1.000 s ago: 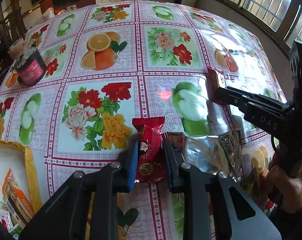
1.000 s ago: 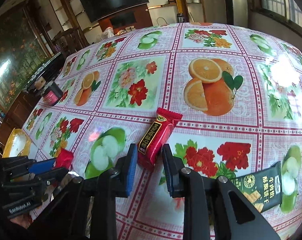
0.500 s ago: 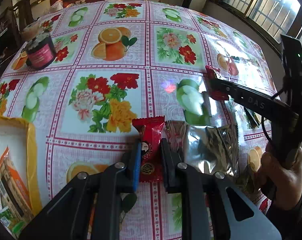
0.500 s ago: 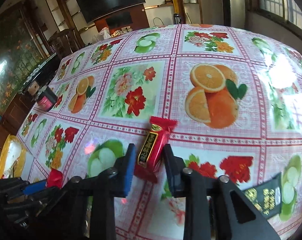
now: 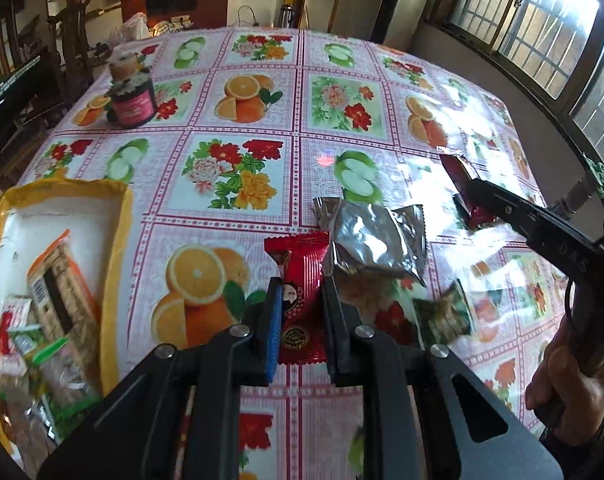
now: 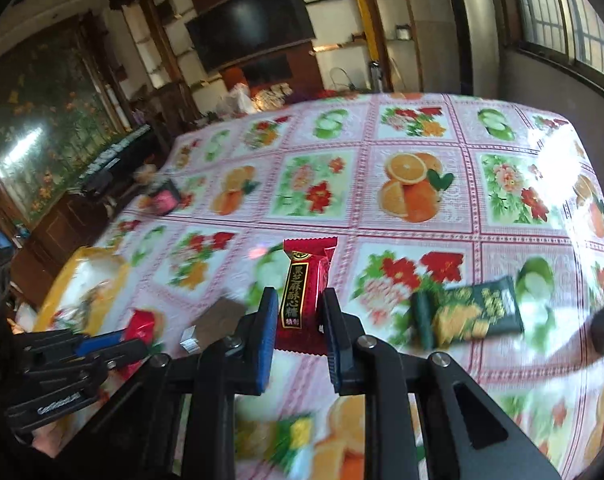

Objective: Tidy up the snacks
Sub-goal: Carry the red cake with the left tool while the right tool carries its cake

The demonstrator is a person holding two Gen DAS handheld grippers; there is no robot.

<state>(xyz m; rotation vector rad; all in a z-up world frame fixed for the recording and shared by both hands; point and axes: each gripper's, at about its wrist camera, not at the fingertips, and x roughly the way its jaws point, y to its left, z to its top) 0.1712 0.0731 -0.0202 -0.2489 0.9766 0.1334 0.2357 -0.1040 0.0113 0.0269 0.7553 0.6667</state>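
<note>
My left gripper (image 5: 299,312) is shut on a red snack packet with a round face print (image 5: 297,280) and holds it above the fruit-print tablecloth. My right gripper (image 6: 295,320) is shut on a red candy bar with gold characters (image 6: 302,292), also lifted off the table. The right gripper shows in the left wrist view (image 5: 476,196) at the right. The left gripper shows in the right wrist view (image 6: 113,340) at lower left. A yellow-rimmed white box (image 5: 117,216) with several snack packs stands at the left; it also shows in the right wrist view (image 6: 81,264).
A silver foil packet (image 5: 376,236) lies just right of the left gripper. A dark green packet (image 6: 470,312) and another green packet (image 5: 446,312) lie on the cloth. A dark jar with a pink label (image 5: 131,100) stands at the far left.
Both grippers have risen off the table, each with its red packet. The left gripper has swung left, bringing the yellow box nearer. The right wrist view is blurred by motion.
</note>
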